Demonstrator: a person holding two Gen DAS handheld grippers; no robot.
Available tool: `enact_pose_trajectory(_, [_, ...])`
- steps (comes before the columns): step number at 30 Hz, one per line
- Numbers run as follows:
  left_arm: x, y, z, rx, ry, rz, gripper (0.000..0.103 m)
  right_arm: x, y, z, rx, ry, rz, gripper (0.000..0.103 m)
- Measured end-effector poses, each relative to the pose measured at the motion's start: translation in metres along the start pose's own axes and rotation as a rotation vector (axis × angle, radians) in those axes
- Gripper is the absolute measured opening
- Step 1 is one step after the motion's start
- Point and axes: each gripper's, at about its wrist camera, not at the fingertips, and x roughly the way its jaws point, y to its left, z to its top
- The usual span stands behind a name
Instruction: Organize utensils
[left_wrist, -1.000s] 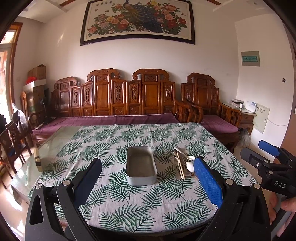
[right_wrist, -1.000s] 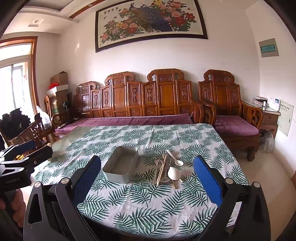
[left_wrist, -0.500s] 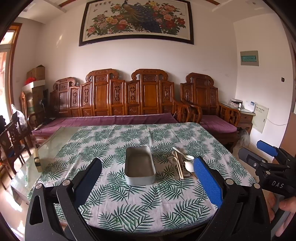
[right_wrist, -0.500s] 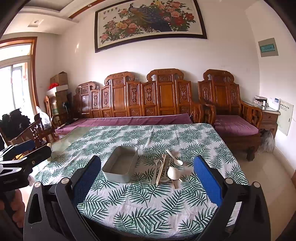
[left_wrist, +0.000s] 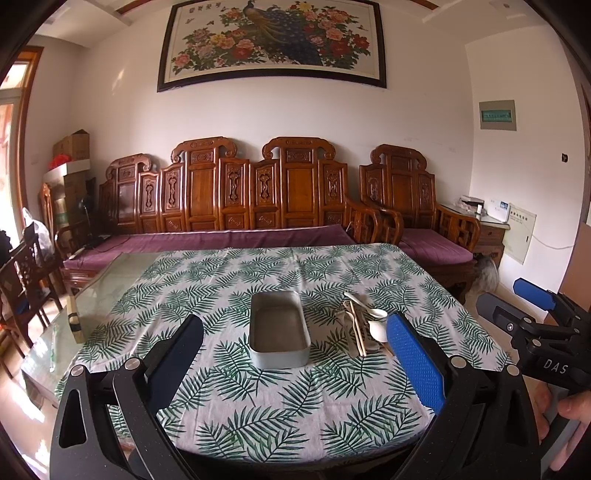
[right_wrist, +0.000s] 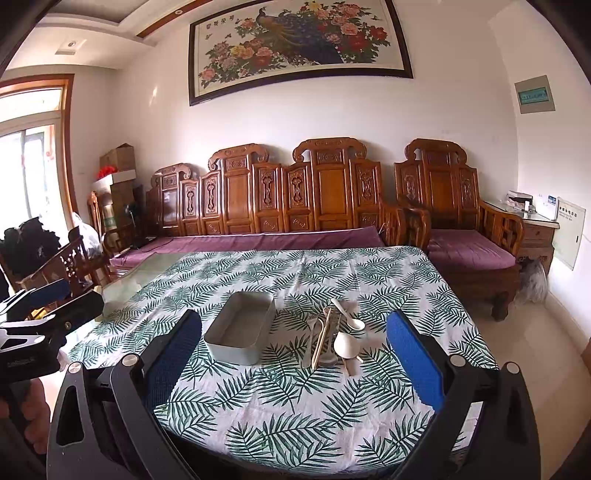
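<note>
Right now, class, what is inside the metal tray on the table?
The metal tray shows only its bare floor; nothing lies inside. The near wall hides a strip of floor. The utensils lie on the tablecloth beside it.

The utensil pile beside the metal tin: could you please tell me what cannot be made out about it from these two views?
- Utensil pile, right wrist view: the pieces overlap, so an exact count is not possible.
- Same pile, left wrist view: the left gripper's blue finger covers its near right edge.
- Metal tin, both views: it looks empty, but the near wall hides the floor just behind it.
- Table, both views: the gripper bodies hide the near edge.
</note>
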Motion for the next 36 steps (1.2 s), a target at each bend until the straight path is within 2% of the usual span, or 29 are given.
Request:
enact_pose_trajectory(7, [0.001, 0.000, -0.001, 0.000, 0.002, 0.000, 0.096, 0.001, 0.000, -0.001, 0.000, 0.002, -0.003, 0.101])
enact_pose_trajectory(14, [0.016, 0.000, -0.003, 0.010, 0.037, -0.004, 0.096, 0.015, -0.007, -0.004, 0.007, 0.025, -0.009, 0.101])
enact_pose_trajectory(24, [0.056, 0.002, -0.009, 0.021, 0.099, -0.020, 0.096, 0.055, -0.023, -0.012, 0.001, 0.065, -0.034, 0.101])
enact_pose_trajectory(33, [0.100, -0.003, -0.010, 0.041, 0.174, -0.067, 0.096, 0.100, -0.038, -0.014, -0.027, 0.105, -0.025, 0.101])
enact_pose_trajectory(36, [0.115, -0.008, -0.012, 0.051, 0.201, -0.086, 0.096, 0.113, -0.049, -0.014, 0.000, 0.132, 0.012, 0.101])
